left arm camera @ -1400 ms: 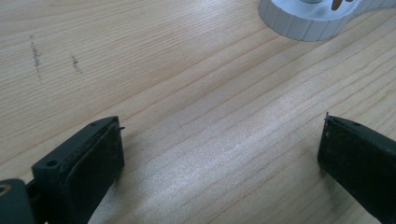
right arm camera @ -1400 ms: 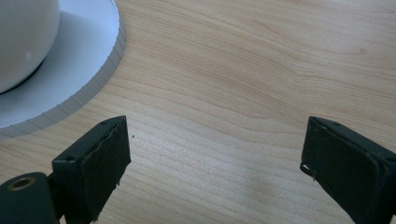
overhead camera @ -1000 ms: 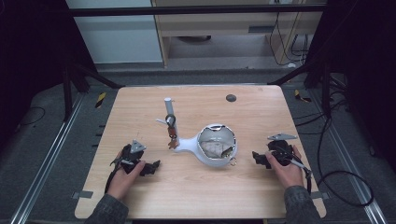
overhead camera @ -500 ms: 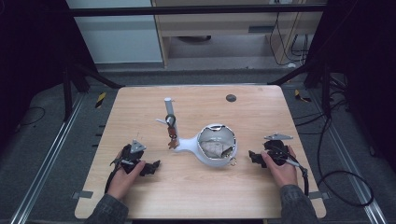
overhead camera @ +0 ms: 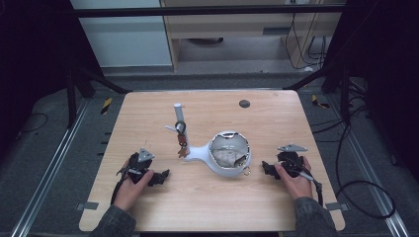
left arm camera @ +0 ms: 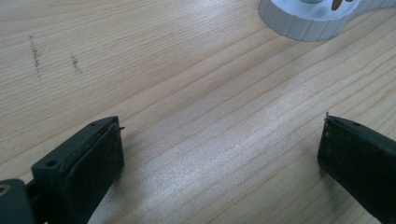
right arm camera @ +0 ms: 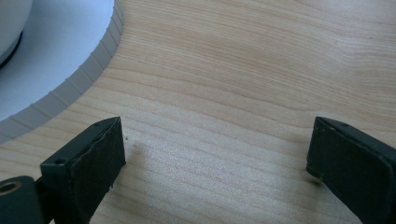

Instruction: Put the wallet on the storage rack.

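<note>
1. Resting on the counter: left tongs and right tongs, both jaws apart, nothing gripped.
2. White dish mid-counter, between them, nearer right tongs.
3. Key stand left of the dish.

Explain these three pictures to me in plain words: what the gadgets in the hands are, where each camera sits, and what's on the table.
A person sits at a wooden table, holding a hand-held claw in each hand: the left claw and the right claw. The high view looks down from above. The other two pictures come from cameras riding on each claw, looking along its two black jaws. Both claws are open and hold nothing. On the table stands a white dish-shaped stand with a ribbed edge, and an upright white post with keys hanging from it. A small dark disc lies farther back.
</note>
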A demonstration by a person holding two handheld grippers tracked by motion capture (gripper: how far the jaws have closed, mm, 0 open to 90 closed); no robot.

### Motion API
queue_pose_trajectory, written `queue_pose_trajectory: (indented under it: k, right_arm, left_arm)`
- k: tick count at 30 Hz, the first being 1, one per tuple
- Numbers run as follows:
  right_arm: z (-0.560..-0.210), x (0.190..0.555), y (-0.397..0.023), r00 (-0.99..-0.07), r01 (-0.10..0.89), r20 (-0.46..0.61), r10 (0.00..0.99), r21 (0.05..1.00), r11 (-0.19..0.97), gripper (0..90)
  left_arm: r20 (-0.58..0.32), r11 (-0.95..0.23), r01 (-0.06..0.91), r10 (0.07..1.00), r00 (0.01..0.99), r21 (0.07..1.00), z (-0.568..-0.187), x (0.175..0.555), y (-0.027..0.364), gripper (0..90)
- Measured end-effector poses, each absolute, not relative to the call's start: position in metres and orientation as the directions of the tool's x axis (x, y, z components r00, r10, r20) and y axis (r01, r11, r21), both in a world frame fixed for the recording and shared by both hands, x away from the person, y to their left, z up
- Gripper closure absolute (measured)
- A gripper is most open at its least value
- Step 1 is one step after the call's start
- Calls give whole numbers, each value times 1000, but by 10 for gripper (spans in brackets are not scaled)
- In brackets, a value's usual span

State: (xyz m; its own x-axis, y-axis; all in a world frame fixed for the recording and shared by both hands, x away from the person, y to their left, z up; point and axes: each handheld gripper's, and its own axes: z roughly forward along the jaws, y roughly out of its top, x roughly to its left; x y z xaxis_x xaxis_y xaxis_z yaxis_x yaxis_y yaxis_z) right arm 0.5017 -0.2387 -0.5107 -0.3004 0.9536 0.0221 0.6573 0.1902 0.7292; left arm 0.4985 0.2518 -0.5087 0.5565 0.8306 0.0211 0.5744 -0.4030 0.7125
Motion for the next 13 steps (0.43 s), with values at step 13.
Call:
queue_pose_trajectory:
  k: [13]
  right_arm:
    - [-512, 500, -234, -287, 656, -3, 958, 728, 199, 24]
  left_arm:
    - [18, -403, 575, 829, 559, 712, -509, 499, 252, 0]
